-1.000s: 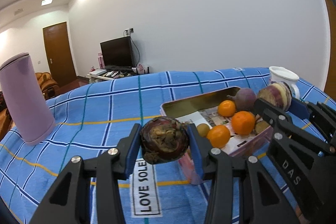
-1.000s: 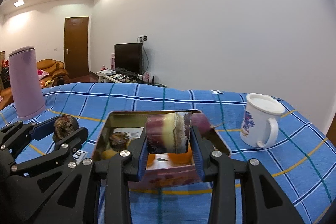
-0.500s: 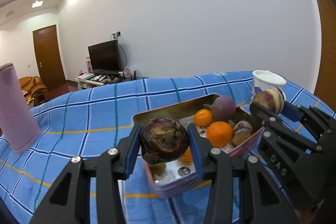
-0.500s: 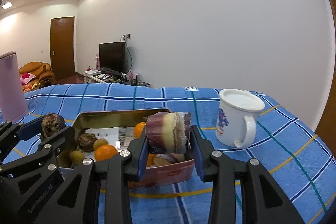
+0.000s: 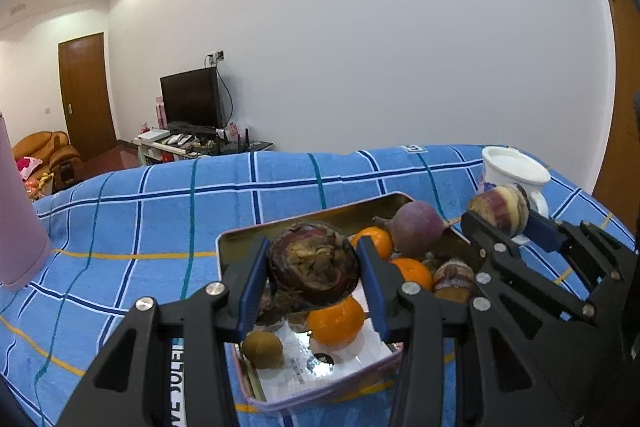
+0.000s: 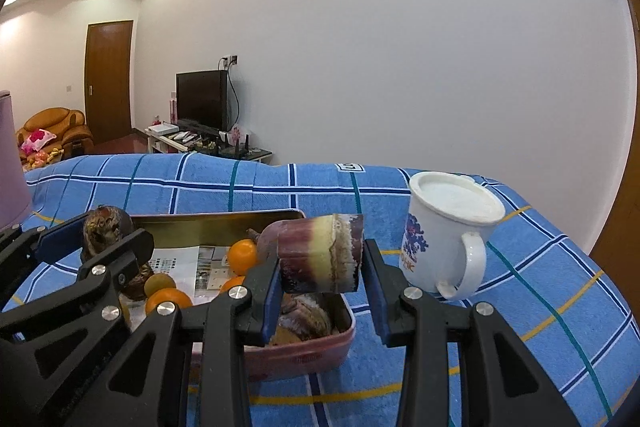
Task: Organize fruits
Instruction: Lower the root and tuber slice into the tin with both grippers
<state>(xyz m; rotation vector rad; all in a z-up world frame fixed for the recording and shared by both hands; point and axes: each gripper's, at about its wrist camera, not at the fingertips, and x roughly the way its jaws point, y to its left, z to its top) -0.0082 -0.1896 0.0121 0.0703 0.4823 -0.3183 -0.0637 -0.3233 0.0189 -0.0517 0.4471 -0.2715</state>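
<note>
My left gripper is shut on a round dark-purple fruit and holds it above the near end of a pink metal tin. In the tin lie oranges, a small brown fruit, a round purple fruit and other pieces. My right gripper is shut on a purple-and-yellow cut stalk piece, held over the tin's right near corner. In the left wrist view that gripper shows at the right with the stalk piece. The left gripper appears at the left of the right wrist view.
A white mug with a lid stands right of the tin on the blue checked cloth. A tall pink bottle stands at the far left. Behind the table are a television, a door and a sofa.
Both grippers, each keeping its load, have moved toward the tin. The dark fruit went from left of the tin to over its near end, and the stalk piece shifted to its right corner.
</note>
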